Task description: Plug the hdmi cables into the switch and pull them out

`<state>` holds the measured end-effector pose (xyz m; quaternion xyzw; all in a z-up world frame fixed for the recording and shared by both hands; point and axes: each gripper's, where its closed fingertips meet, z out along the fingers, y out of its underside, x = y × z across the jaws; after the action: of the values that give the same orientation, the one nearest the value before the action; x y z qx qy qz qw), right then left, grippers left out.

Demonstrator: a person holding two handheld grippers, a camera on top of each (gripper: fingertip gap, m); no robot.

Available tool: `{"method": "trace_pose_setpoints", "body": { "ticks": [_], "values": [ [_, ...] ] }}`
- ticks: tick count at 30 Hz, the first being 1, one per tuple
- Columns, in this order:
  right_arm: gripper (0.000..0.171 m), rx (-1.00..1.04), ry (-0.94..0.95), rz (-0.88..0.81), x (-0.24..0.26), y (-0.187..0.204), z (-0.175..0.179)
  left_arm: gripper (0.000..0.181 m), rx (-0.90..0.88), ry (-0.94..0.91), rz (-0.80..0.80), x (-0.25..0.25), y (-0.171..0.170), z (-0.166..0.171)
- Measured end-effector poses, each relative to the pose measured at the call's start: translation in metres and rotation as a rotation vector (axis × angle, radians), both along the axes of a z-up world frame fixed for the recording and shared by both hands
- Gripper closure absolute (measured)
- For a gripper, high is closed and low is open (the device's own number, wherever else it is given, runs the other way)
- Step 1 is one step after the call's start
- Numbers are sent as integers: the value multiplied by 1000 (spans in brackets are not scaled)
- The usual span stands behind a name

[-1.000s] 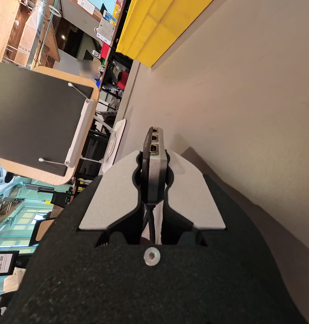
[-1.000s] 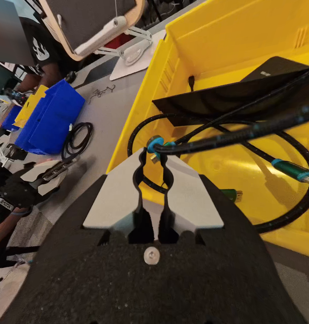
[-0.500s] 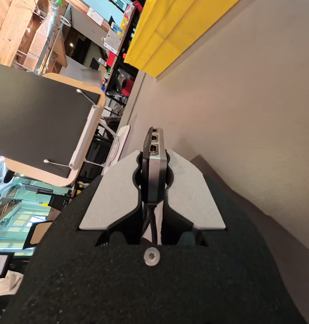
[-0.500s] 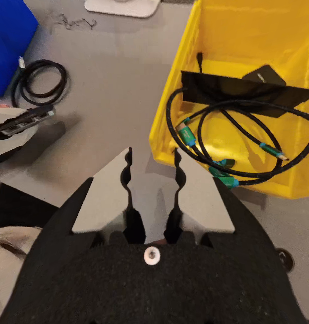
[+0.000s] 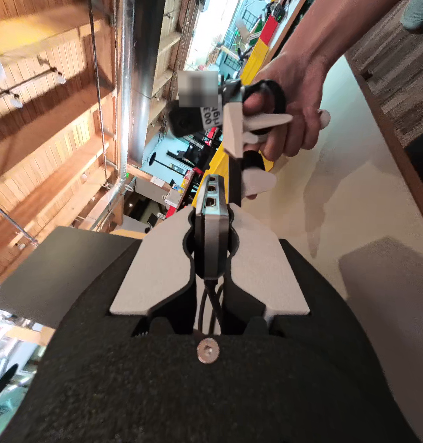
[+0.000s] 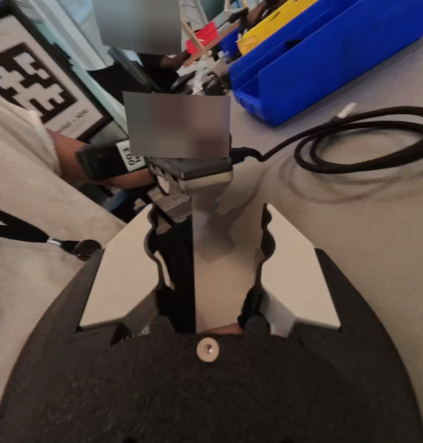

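Observation:
My left gripper point(image 5: 211, 212) is shut on the HDMI switch point(image 5: 213, 235), a dark grey box held edge-up, with three empty ports facing away. Its black lead runs back between my fingers. My right gripper point(image 6: 209, 208) is open and empty, pointing at the switch point(image 6: 205, 172) from a short distance. That switch's ports show empty there too. The right gripper point(image 5: 234, 143), held by a hand point(image 5: 297, 100), shows just beyond the switch in the left wrist view. No green-plugged HDMI cable is in view.
The switch's black lead lies coiled point(image 6: 364, 139) on the grey table point(image 6: 349, 227), its silver plug point(image 6: 347, 109) near blue bins point(image 6: 325, 52). A person in a beige shirt point(image 6: 37, 203) stands left. A yellow bin point(image 5: 253, 60) is far off. The gap from one gripper's tips to the other's is roughly 4 cm.
My right gripper let go of the green-plugged cable in the yellow bin, opened, and swung left to face the switch. My left gripper turned with the switch still held.

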<state>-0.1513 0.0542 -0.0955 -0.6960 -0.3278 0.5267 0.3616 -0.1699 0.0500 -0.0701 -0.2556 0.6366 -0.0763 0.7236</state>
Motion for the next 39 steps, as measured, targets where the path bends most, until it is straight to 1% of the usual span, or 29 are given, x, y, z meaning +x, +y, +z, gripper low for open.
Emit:
{"method": "trace_pose_setpoints", "body": {
  "ticks": [2,4,5,6,7,10,12,14,15,17,18,20,23,25,29,33,36,39],
  "values": [
    [86,-16,42,56,-7,-4,7,160,26,8,-30,2,-9,-1],
    [88,35,58,55,-13,-1,10,160,41,13,-46,5,-15,-4],
    [92,40,92,66,-15,-1,14,160,50,17,-40,6,-16,-5],
    [101,26,125,107,-18,-7,17,160,58,19,-23,7,-15,-7],
    [115,19,124,144,-20,-11,15,160,50,27,-18,7,-15,-9],
    [117,22,101,123,-20,-6,10,160,14,29,20,7,-7,-13],
    [118,40,83,98,-17,-1,12,151,2,-2,82,7,2,-10],
    [120,73,77,76,-9,4,24,139,-45,-44,164,3,17,-5],
    [120,89,74,60,-4,9,31,135,-80,-57,193,0,24,-4],
    [120,137,60,25,10,20,54,135,-173,-83,234,-7,39,-3],
    [120,162,63,8,17,26,70,136,-223,-97,252,-11,47,-2],
    [121,228,63,-16,32,37,106,142,-317,-124,292,-16,62,-4],
    [121,299,94,-3,52,49,157,146,-515,-116,294,-16,73,-17],
    [122,332,73,-28,67,62,183,148,-574,-108,294,-15,76,-25],
    [121,408,66,-94,103,83,244,151,-536,-66,327,-17,77,-34],
    [122,457,14,-194,146,102,288,152,-498,-67,327,-18,74,-29],
    [121,449,-27,-307,180,125,304,153,-495,-66,329,-18,74,-28],
    [121,359,-20,-403,210,149,300,153,-499,-62,332,-17,74,-29]
  ]
}}
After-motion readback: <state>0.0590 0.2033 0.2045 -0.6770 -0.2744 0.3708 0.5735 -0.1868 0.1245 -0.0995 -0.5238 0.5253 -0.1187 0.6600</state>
